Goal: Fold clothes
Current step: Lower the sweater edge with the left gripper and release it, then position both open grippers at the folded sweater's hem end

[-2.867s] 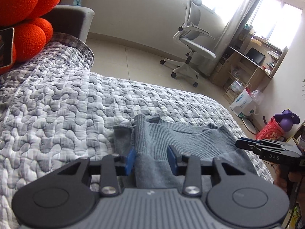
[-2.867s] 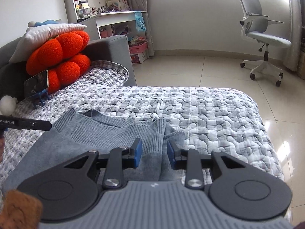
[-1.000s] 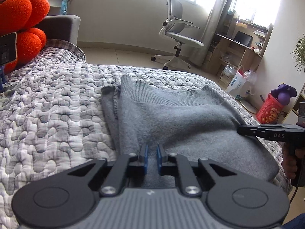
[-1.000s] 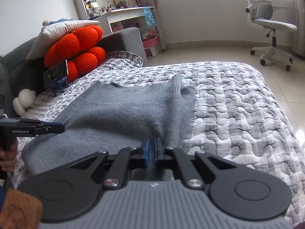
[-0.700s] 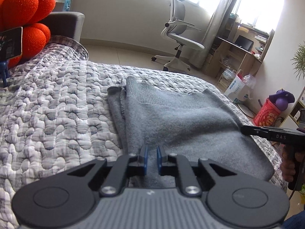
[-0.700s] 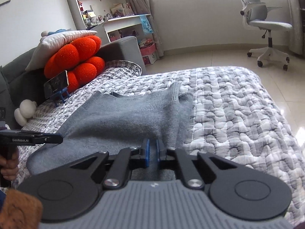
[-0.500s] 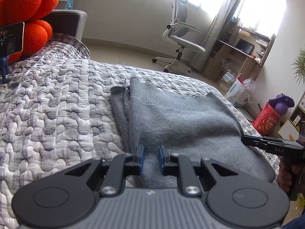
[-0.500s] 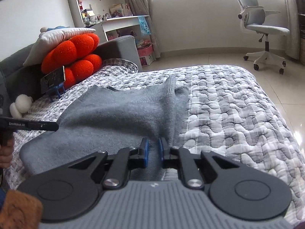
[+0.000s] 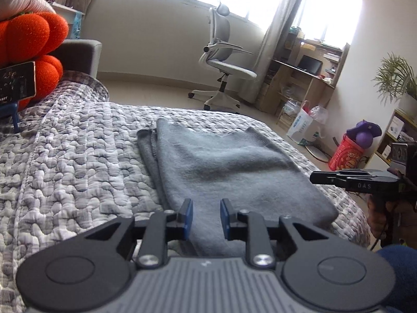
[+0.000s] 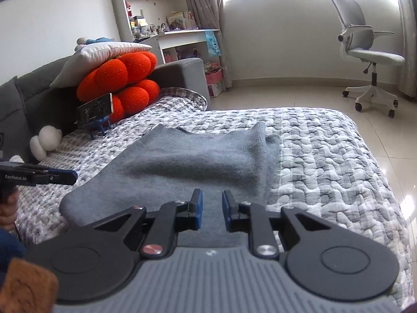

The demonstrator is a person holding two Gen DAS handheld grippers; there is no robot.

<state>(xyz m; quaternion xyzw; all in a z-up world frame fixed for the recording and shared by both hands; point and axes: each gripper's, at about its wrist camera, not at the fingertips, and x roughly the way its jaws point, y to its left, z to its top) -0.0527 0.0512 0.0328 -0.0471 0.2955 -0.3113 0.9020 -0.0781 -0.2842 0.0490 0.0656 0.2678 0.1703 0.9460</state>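
The folded grey sweater [image 9: 224, 172] lies across the near part of the quilted bed [image 9: 73, 161], its near fold close to the bed's near edge, with bare quilt open towards the far edge and both sides. The left gripper [image 9: 206, 217] and right gripper [image 10: 211, 210] hover over that fold, jaws opening, pads off the cloth. Their sides read "GenRoboLAI" and "DAS".
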